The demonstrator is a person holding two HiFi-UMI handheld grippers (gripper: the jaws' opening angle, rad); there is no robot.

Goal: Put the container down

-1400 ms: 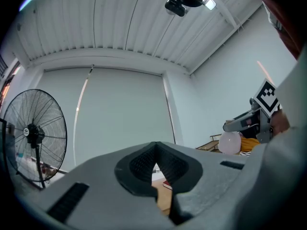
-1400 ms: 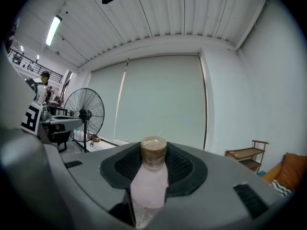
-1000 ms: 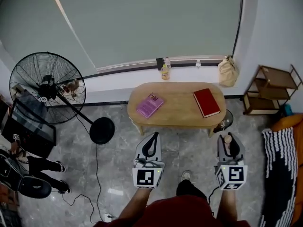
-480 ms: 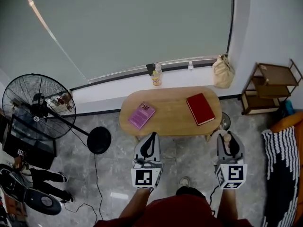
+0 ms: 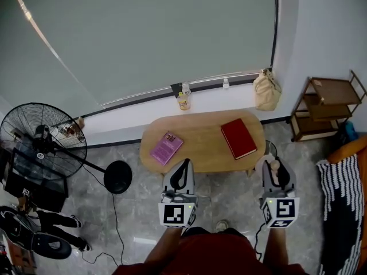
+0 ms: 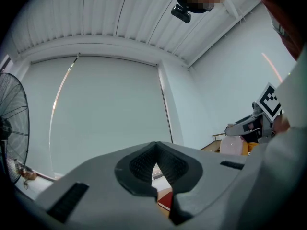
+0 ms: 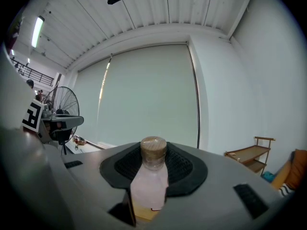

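My right gripper [image 5: 276,171] is shut on the container [image 5: 276,166], a small pale pink bottle with a round cork-coloured lid. In the right gripper view the container [image 7: 150,181] stands upright between the dark ribbed pads [image 7: 184,166], its lid level with their tips. The left gripper [image 5: 183,166] is shut with nothing in it; in its own view the left gripper [image 6: 154,164] has its tips touching. Both grippers hang over the floor just short of the oval wooden table [image 5: 200,153]. On the table a purple book [image 5: 166,147] lies at the left and a red book [image 5: 238,138] at the right.
A standing fan [image 5: 40,148] and its round base [image 5: 117,176] are on the left. A wooden shelf [image 5: 327,105] and a striped blanket [image 5: 338,199] stand on the right. On the window sill behind the table are small bottles [image 5: 183,98] and a beige bag [image 5: 265,90].
The head view has swung left and moved forward: the table has slid left and lower in the frame, closer to the grippers. Both grippers keep their places in the frame, the container still held.
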